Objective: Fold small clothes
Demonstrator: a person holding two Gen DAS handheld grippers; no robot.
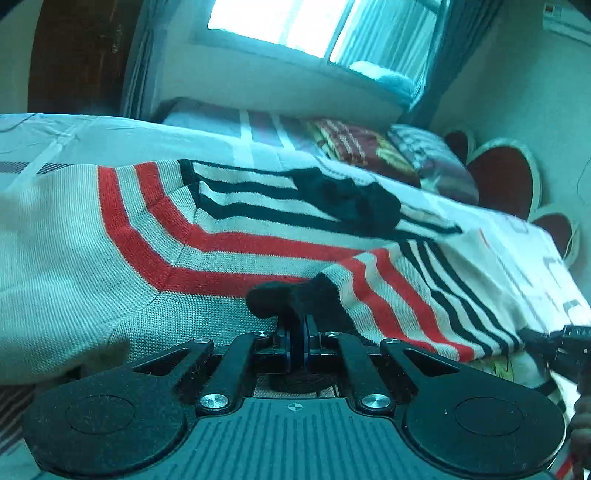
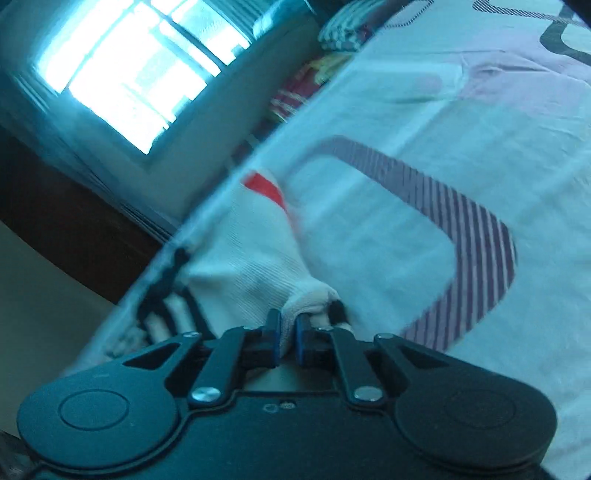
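A cream knit sweater (image 1: 92, 258) with red and black stripes lies spread on the bed. My left gripper (image 1: 297, 325) is shut on the sweater's black trim edge (image 1: 291, 295) near its front. My right gripper (image 2: 288, 325) is shut on a cream fold of the same sweater (image 2: 251, 266), lifted a little off the sheet; a red stripe (image 2: 264, 186) shows farther along it. The right gripper (image 1: 565, 345) also shows at the right edge of the left wrist view, by the sweater's striped hem.
The bed sheet (image 2: 406, 110) is white with dark striped shapes. Pillows and a patterned blanket (image 1: 369, 147) lie at the head of the bed, by a red and white headboard (image 1: 506, 173). A window (image 1: 295, 26) and a dark wooden door (image 1: 74, 55) are behind.
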